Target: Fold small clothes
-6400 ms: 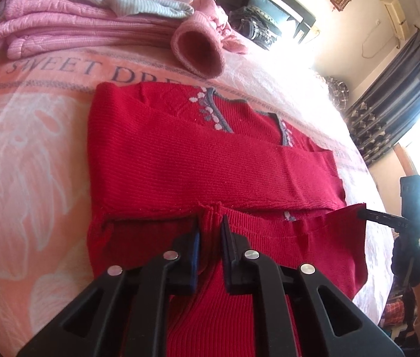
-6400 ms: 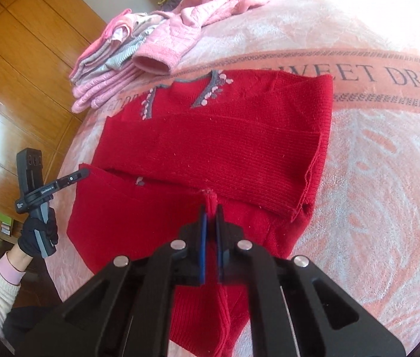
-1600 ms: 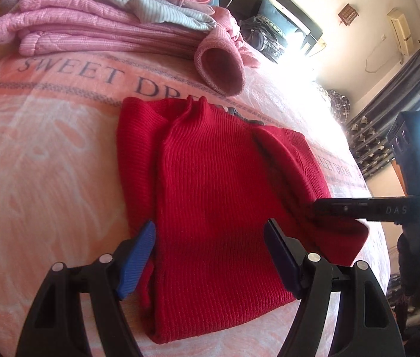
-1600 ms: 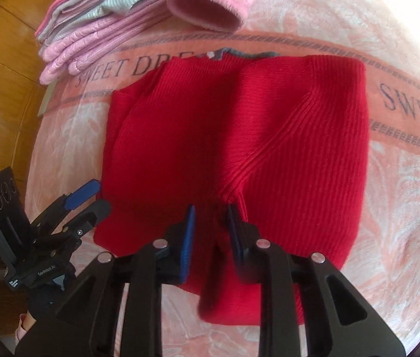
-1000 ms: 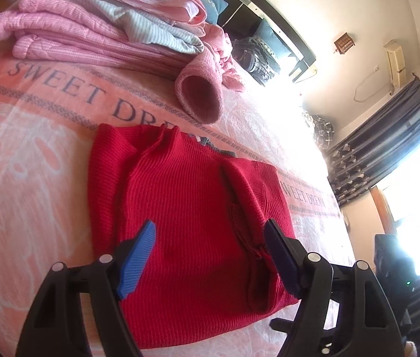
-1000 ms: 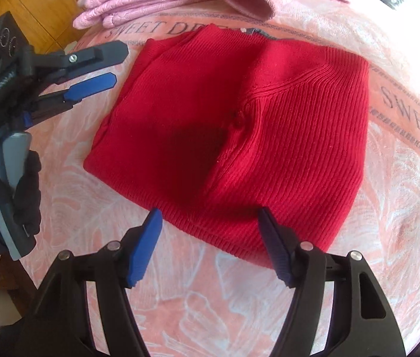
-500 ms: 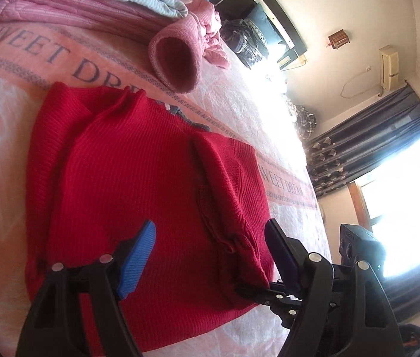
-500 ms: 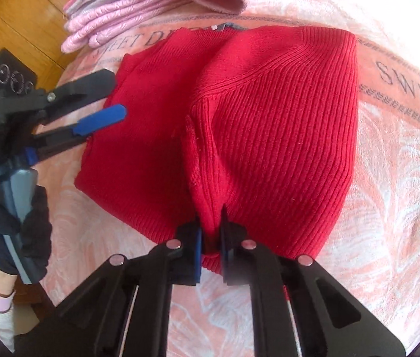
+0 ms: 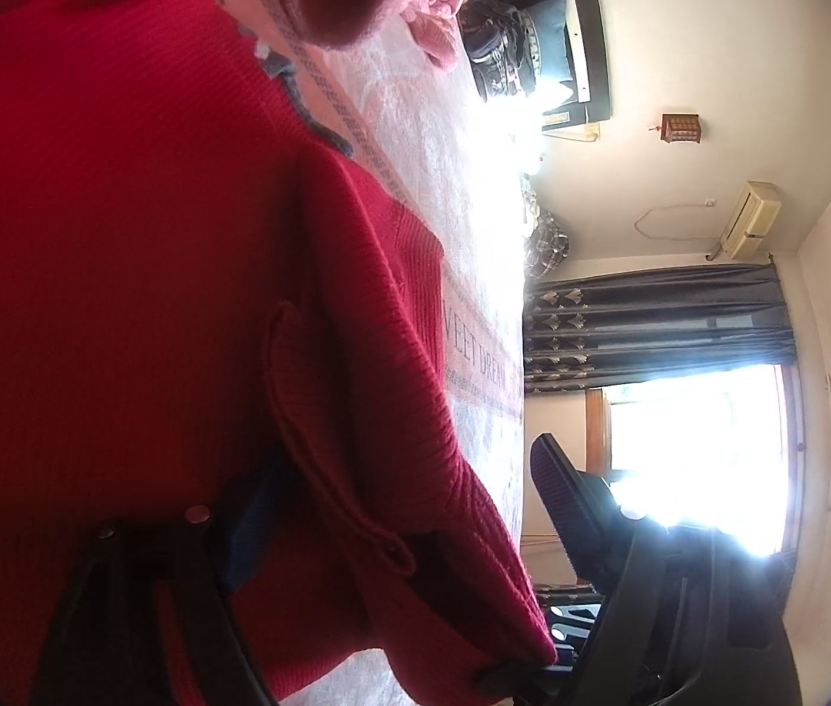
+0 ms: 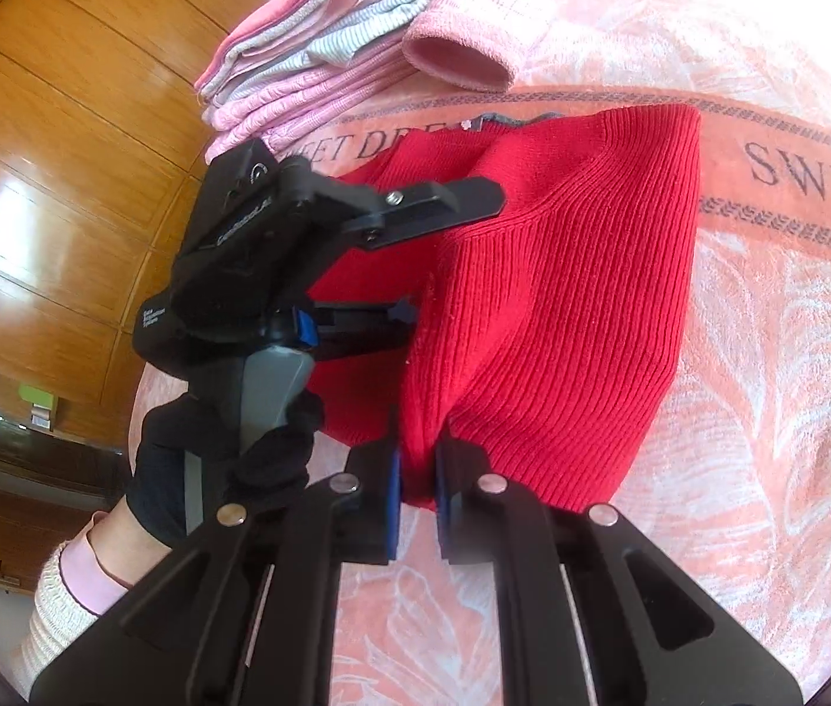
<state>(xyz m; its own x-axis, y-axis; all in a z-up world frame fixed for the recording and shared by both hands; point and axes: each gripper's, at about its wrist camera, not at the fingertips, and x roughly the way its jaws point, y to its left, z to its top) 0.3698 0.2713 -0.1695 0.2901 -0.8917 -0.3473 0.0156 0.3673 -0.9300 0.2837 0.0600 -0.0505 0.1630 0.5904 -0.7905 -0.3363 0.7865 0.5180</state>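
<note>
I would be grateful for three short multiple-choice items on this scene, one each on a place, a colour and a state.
1. Where is the stack of folded pink clothes?
A. beyond the red sweater, by the wooden panelling
B. on the floor
C. on a chair

2. What colour are the right gripper pads?
A. yellow
B. blue
C. white

3. How is the right gripper?
A. open, clear of cloth
B. out of view
C. shut on the sweater's near edge

Key: A, the stack lies on the bed behind the sweater; B, blue pads flank the cloth; C, red knit sits pinched between them.
</note>
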